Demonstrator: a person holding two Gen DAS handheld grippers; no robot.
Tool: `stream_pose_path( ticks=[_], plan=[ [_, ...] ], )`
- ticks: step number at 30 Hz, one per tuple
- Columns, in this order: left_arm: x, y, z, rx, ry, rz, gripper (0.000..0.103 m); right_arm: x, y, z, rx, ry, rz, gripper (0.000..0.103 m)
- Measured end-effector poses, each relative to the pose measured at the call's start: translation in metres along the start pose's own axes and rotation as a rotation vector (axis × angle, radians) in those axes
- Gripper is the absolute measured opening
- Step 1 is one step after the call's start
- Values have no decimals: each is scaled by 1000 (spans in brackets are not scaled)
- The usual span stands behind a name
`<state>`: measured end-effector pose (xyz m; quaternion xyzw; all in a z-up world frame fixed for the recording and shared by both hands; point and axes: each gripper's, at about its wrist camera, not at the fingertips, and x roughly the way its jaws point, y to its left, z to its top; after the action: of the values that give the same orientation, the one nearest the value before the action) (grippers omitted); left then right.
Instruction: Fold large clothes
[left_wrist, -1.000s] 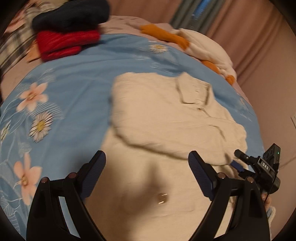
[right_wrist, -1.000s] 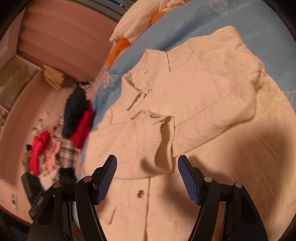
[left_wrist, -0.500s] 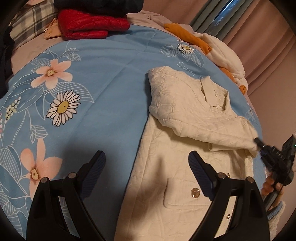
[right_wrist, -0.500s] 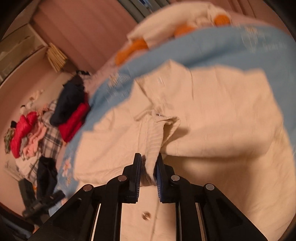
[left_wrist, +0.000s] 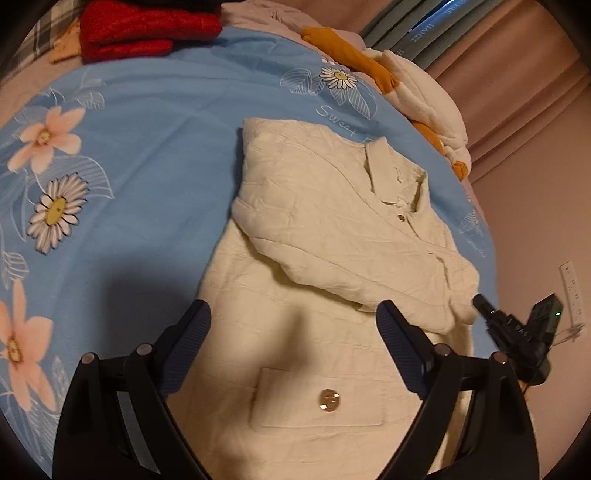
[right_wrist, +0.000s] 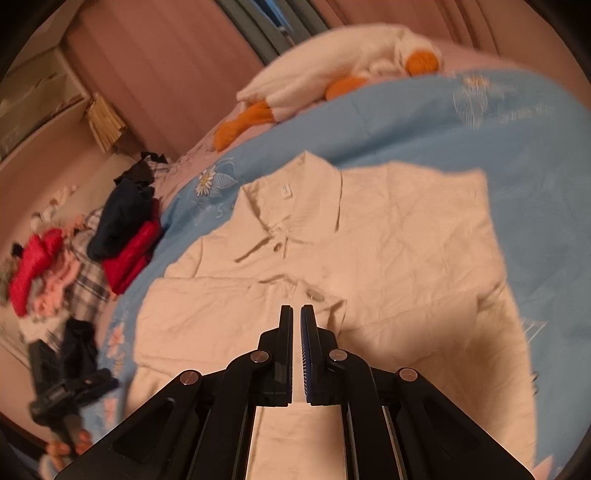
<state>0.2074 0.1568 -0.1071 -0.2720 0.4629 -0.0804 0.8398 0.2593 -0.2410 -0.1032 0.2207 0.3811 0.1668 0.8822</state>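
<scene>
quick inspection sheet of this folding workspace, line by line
surface: blue floral bedspread, wrinkled, shadowed near the grippers
job's things: cream jacket lying flat, collar up, one sleeve folded across the chest
clutter: red folded garment; white and orange plush; clothes pile off the bed
grippers: left gripper open above the jacket; right gripper shut, whether on cloth cannot be told
cables: nothing seen
surroundings: pink curtain, dim warm light

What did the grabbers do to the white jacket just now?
The right hand-held gripper closed on the sleeve cuff and is holding it folded across the cream jacket. The left hand-held gripper stayed open above the jacket. The blue floral sheet didn't change.
</scene>
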Motion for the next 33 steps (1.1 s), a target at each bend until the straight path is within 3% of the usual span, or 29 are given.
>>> stream_pose_path(
  ticks=[2,3,4,9,11,13,16,19,21,24,29,33],
  plan=[
    [1,-2,1,-4,-6,1,91,6,-4,-3,26,32,12,26],
    [1,-3,1,-4,-7,4,91,10,-5,-5,34,39,19,42],
    [2,-4,1,-5,-6,4,91,13,-4,-8,36,49,14,44],
    [5,-5,2,-2,8,16,91,41,1,-17,0,134,25,43],
    [6,-4,4,-5,9,20,91,48,10,-22,-61,156,1,16],
    [6,-1,5,-9,5,28,91,47,20,-23,-115,135,-7,11],
    [6,3,6,-20,4,31,91,31,35,-16,-174,49,-27,9],
    [7,5,7,-30,3,14,91,3,34,1,-154,-65,3,9],
    [8,5,8,-49,8,-25,91,-10,28,7,-144,-118,-35,9],
    [13,3,12,-93,22,-124,91,1,13,7,-131,-73,-96,9],
    [34,-17,25,-75,59,-209,91,19,-1,-2,-107,-18,-136,9],
    [63,-19,39,-115,92,-213,91,16,-5,1,-85,-38,-113,9]
  ],
)
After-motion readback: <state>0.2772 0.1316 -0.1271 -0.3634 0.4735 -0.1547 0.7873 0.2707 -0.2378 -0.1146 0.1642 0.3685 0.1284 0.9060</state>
